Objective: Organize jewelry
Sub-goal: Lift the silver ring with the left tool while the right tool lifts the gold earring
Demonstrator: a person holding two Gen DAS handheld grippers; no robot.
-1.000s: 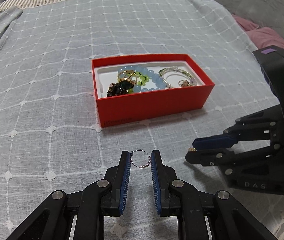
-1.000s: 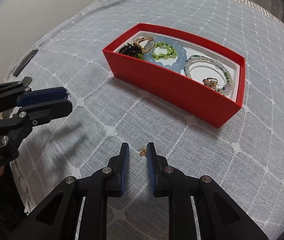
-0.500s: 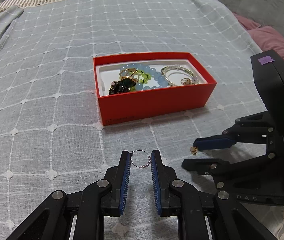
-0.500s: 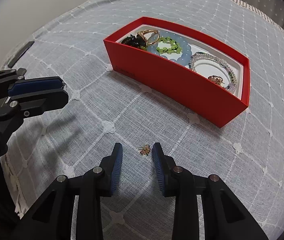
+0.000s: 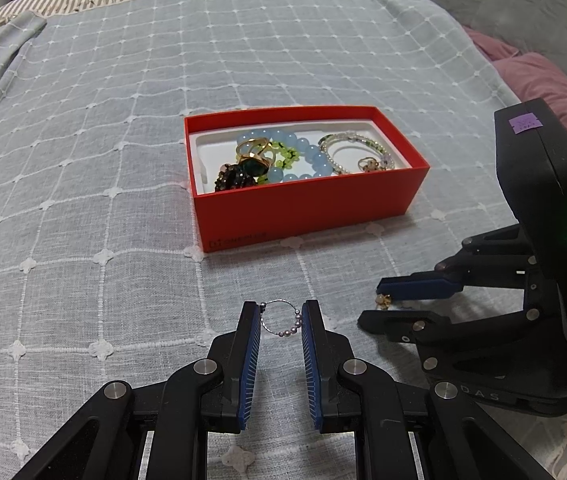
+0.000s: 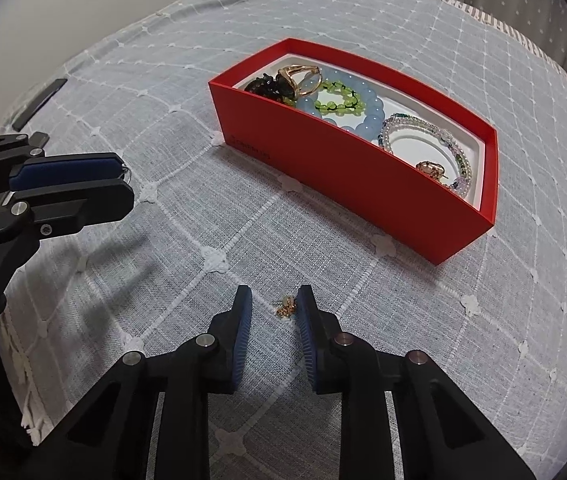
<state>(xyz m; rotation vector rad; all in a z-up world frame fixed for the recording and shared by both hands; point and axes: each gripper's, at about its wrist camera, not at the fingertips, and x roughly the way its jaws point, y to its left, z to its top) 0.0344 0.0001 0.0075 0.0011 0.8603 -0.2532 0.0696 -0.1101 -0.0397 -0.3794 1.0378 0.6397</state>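
- While most of the jewelry already lies boxed, the bed [image 5: 123, 80] under its pale grey-blue checked cotton cover carries everything, and two small pieces have not yet gone in.
- Rectangular red cardboard box [image 5: 311, 208] with a white liner sits mid-bed; it holds a pale blue bead bracelet [image 5: 303, 156], a green bead bracelet [image 6: 339, 98], a clear beaded bracelet [image 6: 423, 128], a gold ring [image 5: 253, 152] and a dark stone cluster [image 5: 235, 176].
- Left claw [image 5: 281, 316] hangs short of the box, clamped on a thin silver wire hoop with small pearl beads [image 5: 281, 320], which spans the gap between its blue pads.
- Right claw [image 6: 271, 304] is tipped down beside it, its jaws closing; a tiny gold earring [image 6: 285, 306] hangs between them, touching the right-hand pad, but a firm grip on it cannot be told.
- By this look the sorting is nearly finished: what is left is carrying the hoop and the earring over the red rim and letting them go inside.
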